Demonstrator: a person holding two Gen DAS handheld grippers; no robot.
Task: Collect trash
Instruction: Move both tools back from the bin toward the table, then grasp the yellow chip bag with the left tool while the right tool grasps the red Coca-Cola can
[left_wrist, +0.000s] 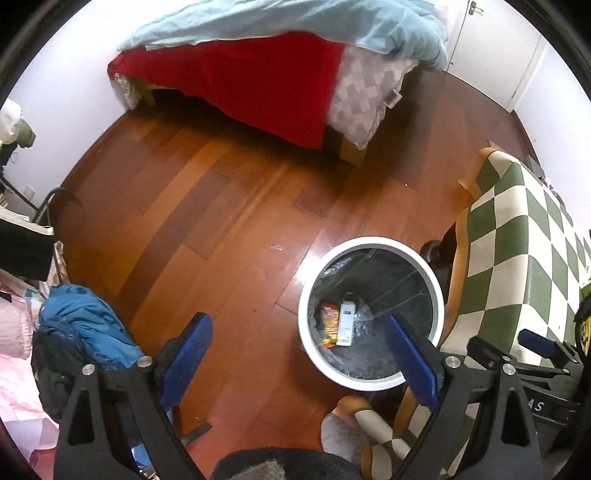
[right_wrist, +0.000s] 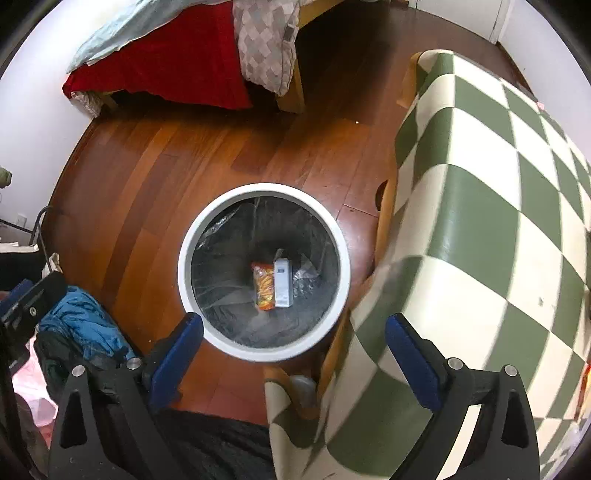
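— How many pieces in the white trash bin (right_wrist: 186, 236)?

— Two on its bottom, side by side: an orange snack packet (right_wrist: 263, 285), then a white carton (right_wrist: 282, 283), long axes parallel.

— The tongs?

— Left gripper (left_wrist: 299, 350) and right gripper (right_wrist: 294, 349) both gape wide, empty.
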